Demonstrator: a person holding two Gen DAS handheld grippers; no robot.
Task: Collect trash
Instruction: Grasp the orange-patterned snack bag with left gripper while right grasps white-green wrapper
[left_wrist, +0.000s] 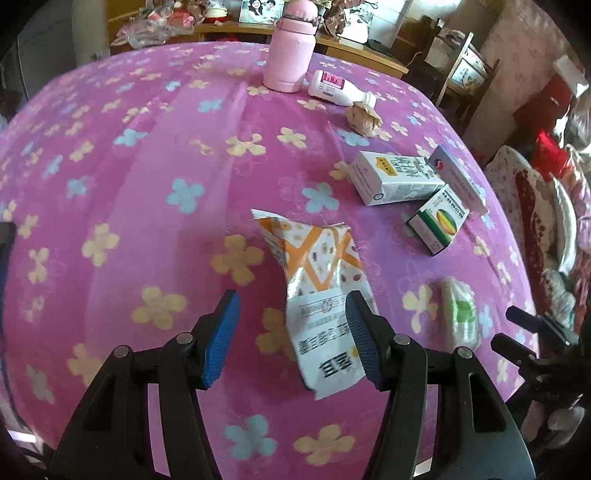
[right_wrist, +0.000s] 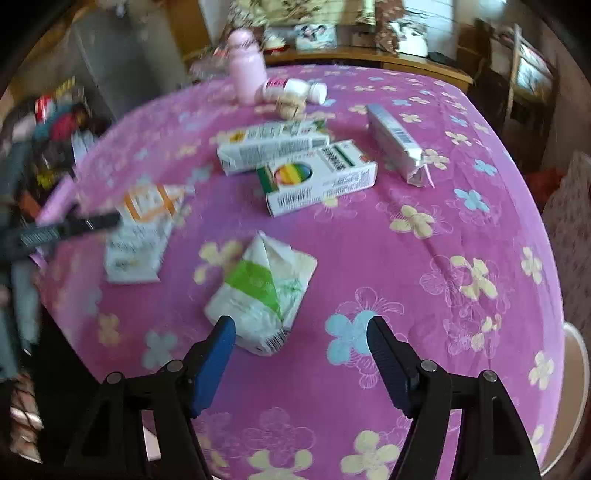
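Low in the left wrist view, the left gripper (left_wrist: 291, 334) hangs over a round table under a pink flowered cloth (left_wrist: 122, 177), its blue pads standing moderately wide with nothing pressed between them; the orange-and-white snack wrapper (left_wrist: 319, 280) lies flat on the cloth with its lower printed end running between the two fingers, close against the right-hand pad (left_wrist: 360, 339) and well clear of the left-hand one. Large dark characters are printed upside down on that white end, not clear enough to read. At the bottom of the right wrist view the right gripper (right_wrist: 301, 334) is also spread wide and empty — the crumpled white-and-green wrapper (right_wrist: 260, 291) lies just ahead of it, its barcoded corner reaching in beside the left-hand pad (right_wrist: 218, 354) while the right-hand pad is over bare cloth. Further up the frame lie a white carton with a rainbow oval and a green band (right_wrist: 321, 177), a longer white carton (right_wrist: 271, 146) touching it, and a silver box (right_wrist: 397, 142) to the right; their print is too small to read. Near the top stand a pink flask (right_wrist: 245, 70) and a tipped white bottle (right_wrist: 295, 88) with a pink label — beside it a ball of brown paper (left_wrist: 364, 116)
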